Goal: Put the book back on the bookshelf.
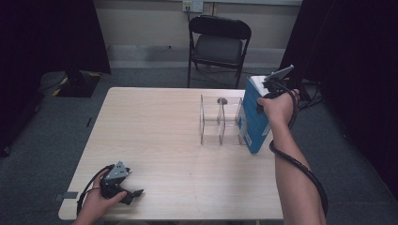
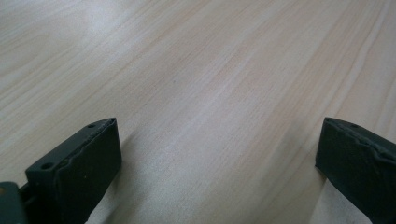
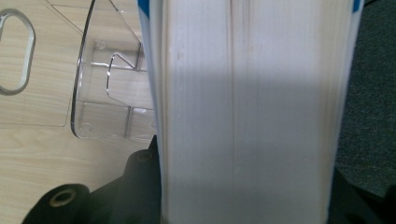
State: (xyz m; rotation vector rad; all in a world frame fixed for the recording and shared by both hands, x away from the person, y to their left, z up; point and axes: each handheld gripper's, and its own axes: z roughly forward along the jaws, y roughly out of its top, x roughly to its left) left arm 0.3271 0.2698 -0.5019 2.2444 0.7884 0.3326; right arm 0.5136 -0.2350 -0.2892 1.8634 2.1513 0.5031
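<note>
My right gripper point(image 1: 271, 92) is shut on a thick blue book point(image 1: 253, 123), which stands upright at the table's right edge. In the right gripper view the book's white page edge point(image 3: 247, 107) sits between the two black jaws of my right gripper point(image 3: 243, 200). A clear acrylic rack point(image 1: 219, 120) with upright dividers stands just left of the book, close against it. The rack's base and a divider point(image 3: 112, 100) lie beside the book's blue cover. Near the front left corner my left gripper point(image 1: 133, 193) rests low over the table, open, with bare wood between the jaws of the left gripper point(image 2: 217, 163).
The light wooden table point(image 1: 159, 136) stretches between the two hands. A black folding chair point(image 1: 218, 44) stands behind the far edge. Grey carpet lies past the table's right edge, and dark curtains hang at both sides.
</note>
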